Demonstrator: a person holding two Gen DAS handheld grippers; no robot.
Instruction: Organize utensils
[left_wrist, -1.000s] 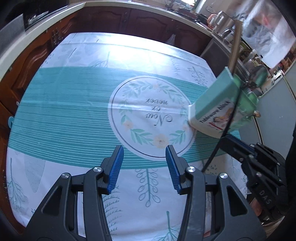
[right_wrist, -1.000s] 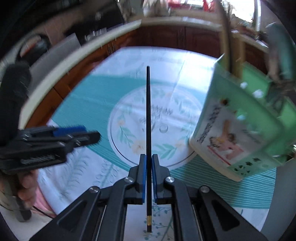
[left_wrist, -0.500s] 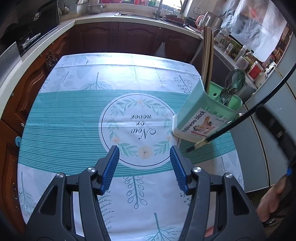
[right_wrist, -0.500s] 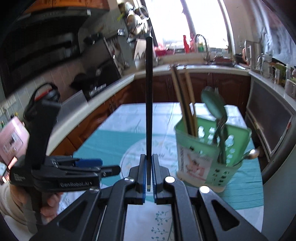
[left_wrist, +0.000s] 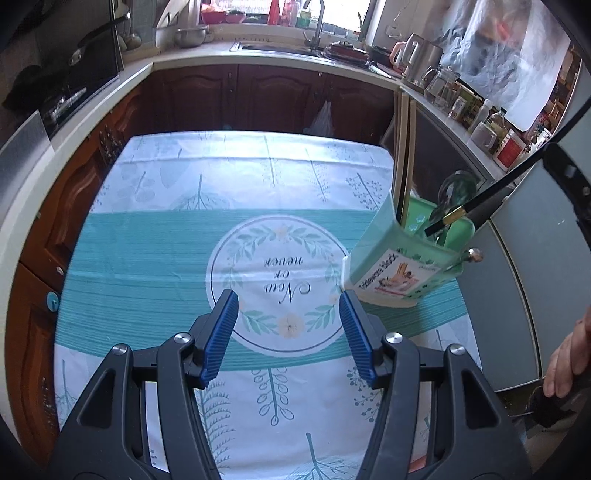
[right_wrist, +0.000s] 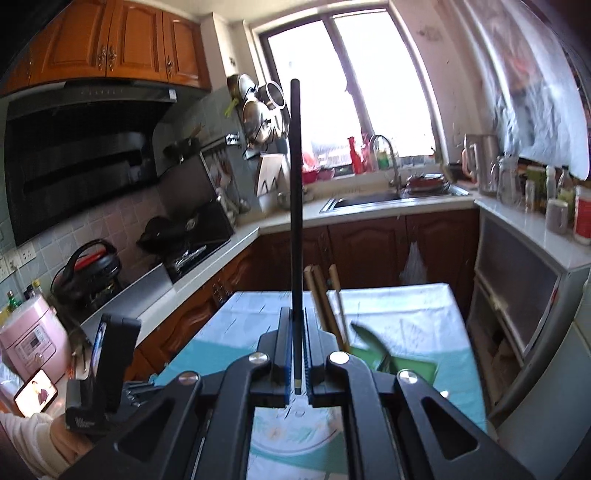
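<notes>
Right tongs (right_wrist: 296, 373): clenched on a black chopstick (right_wrist: 295, 206), gripped near its gold-banded end, shaft standing up in front of the window.
Left tongs (left_wrist: 288, 332): released, nothing between the blue pads (left_wrist: 221, 332), held above the surface (left_wrist: 147, 258) with its teal patterned cloth.
Chopstick from the left wrist view: tip (left_wrist: 448, 221) slanting over the open top of the holder.
Utensil holder (left_wrist: 399, 269): pale green, near the surface's right edge, wooden chopsticks (left_wrist: 402, 162) and a spoon (left_wrist: 452, 194) standing inside.
</notes>
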